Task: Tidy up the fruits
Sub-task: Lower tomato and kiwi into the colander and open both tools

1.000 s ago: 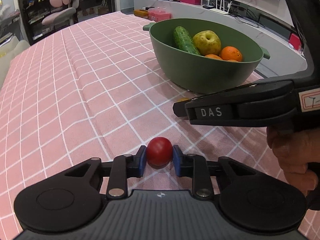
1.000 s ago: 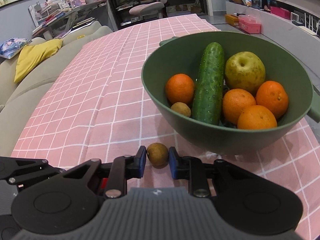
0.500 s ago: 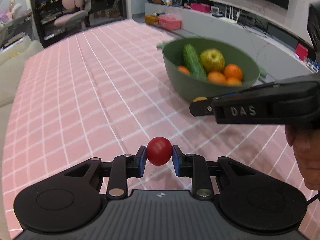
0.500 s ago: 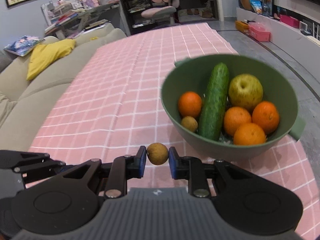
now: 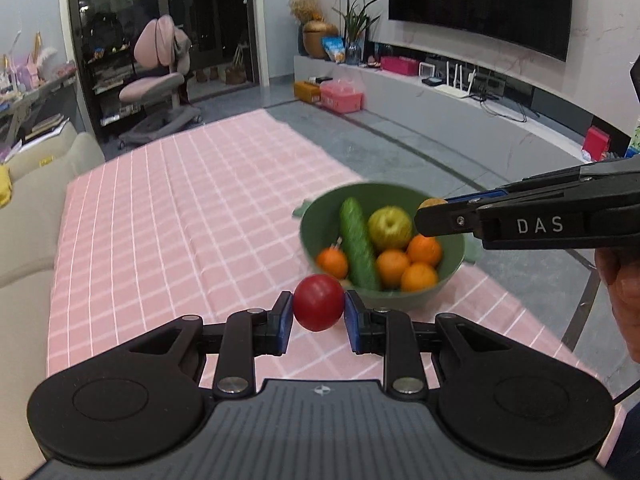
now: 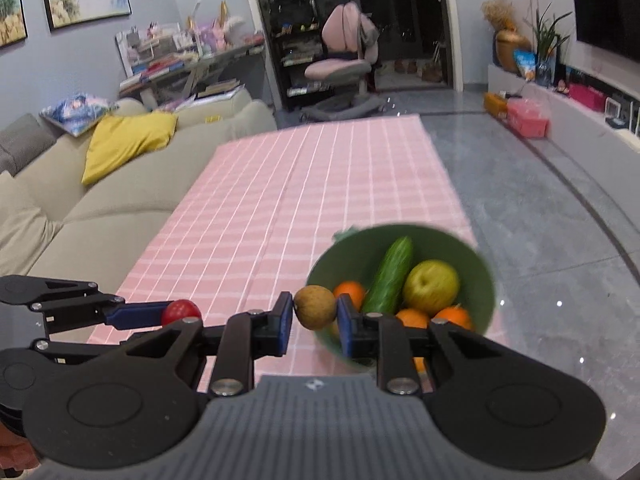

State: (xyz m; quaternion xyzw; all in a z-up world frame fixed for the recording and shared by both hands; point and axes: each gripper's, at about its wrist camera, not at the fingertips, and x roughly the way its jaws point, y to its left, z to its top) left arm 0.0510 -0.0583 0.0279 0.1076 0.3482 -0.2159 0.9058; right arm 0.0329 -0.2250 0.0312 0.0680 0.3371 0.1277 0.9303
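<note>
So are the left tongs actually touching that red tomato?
Touching. The left wrist view shows both blue pads of the left tongs pressed against the tomato, holding it above the cloth.

Left gripper [image 5: 319,316] angled downward, blue pads clamped on a red tomato [image 5: 319,302]. Right gripper [image 6: 315,318] likewise angled downward, pads clamped on a small brown fruit [image 6: 315,307]; the holding hand [image 5: 624,292] is partly visible.

White letters "DAS" read on side of right gripper [image 5: 434,216], black arm, seen in left wrist view. Small printed packets and boxes on far shelf too blurred for reading. No other text legible.
</note>
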